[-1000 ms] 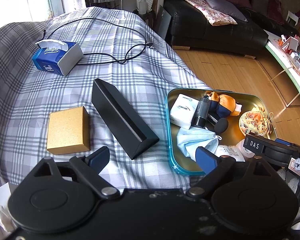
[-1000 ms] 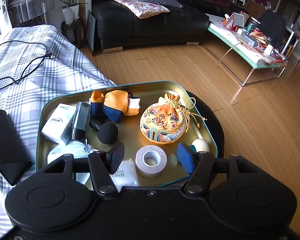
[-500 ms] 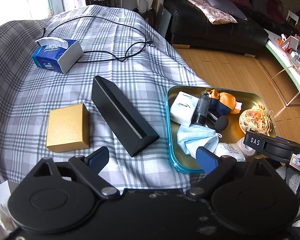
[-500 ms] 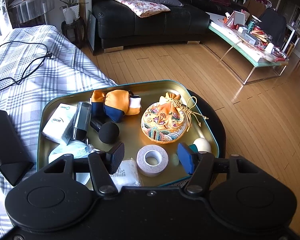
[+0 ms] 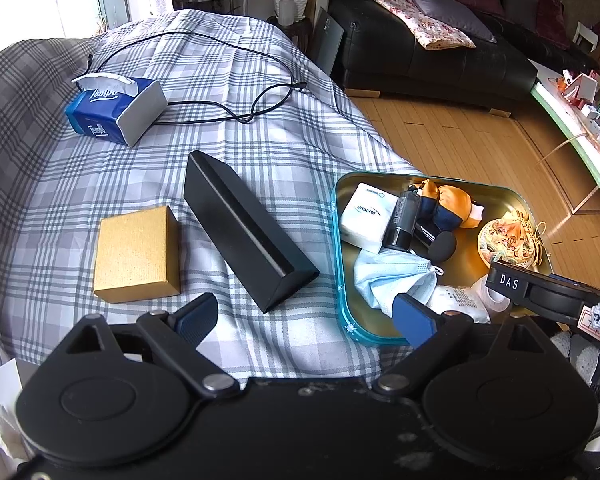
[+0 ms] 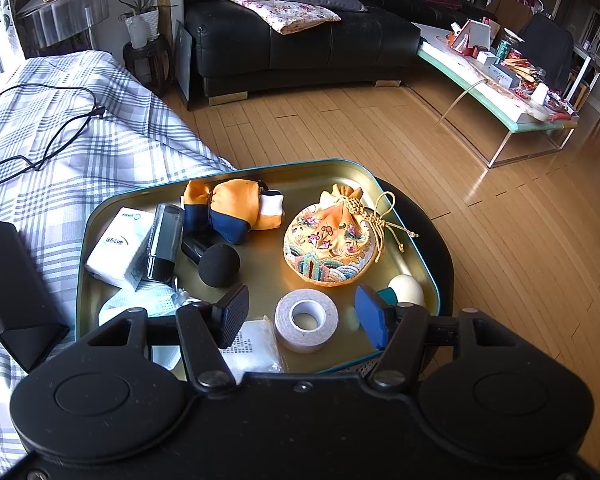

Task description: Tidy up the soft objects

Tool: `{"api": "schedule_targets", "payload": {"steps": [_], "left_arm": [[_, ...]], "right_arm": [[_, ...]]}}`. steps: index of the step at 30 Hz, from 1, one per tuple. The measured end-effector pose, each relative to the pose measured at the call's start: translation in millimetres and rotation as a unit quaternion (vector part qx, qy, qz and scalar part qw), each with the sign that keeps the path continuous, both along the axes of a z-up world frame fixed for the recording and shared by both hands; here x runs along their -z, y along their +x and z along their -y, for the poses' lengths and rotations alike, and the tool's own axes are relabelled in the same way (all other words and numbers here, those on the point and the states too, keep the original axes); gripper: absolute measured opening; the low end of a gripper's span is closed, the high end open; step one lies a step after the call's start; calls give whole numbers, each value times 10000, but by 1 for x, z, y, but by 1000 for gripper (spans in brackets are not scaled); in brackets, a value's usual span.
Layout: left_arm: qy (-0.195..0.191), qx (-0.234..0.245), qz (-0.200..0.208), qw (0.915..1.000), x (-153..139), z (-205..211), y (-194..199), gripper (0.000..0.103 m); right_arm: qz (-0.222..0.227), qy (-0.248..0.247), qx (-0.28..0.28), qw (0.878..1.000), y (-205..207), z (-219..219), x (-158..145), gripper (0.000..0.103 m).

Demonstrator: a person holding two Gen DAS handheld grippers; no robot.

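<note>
Embroidered pouch (image 6: 332,250), round, orange, gold cord knotted, sits in tin tray (image 6: 83,280) beside tape roll (image 6: 306,320). Both hand-held grippers, left (image 5: 306,318) and right (image 6: 302,316), gape wide, empty.

Glossy metal tray (image 6: 380,184), embroidered cloth pouch (image 6: 328,244), matt checked bedcloth (image 5: 260,100)

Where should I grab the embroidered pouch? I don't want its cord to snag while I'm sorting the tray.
Probably the gathered neck of the pouch, at its far end by the knot. Come from above with the right gripper, jaws across the neck: the body is wide and domed, and the cord trails to the right.
</note>
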State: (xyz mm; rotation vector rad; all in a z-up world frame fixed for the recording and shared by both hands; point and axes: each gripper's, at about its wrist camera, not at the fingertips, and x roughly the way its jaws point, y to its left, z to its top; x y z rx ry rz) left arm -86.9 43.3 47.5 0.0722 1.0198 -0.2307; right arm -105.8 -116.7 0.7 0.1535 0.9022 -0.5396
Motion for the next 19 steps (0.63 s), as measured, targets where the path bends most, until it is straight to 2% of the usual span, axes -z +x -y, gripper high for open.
{"api": "schedule_targets", "payload": {"steps": [19], "left_arm": [[1,4,-24,10000,1,1,-1,94]], "right_arm": [[2,24,-2,10000,0,0,0,57]]}}
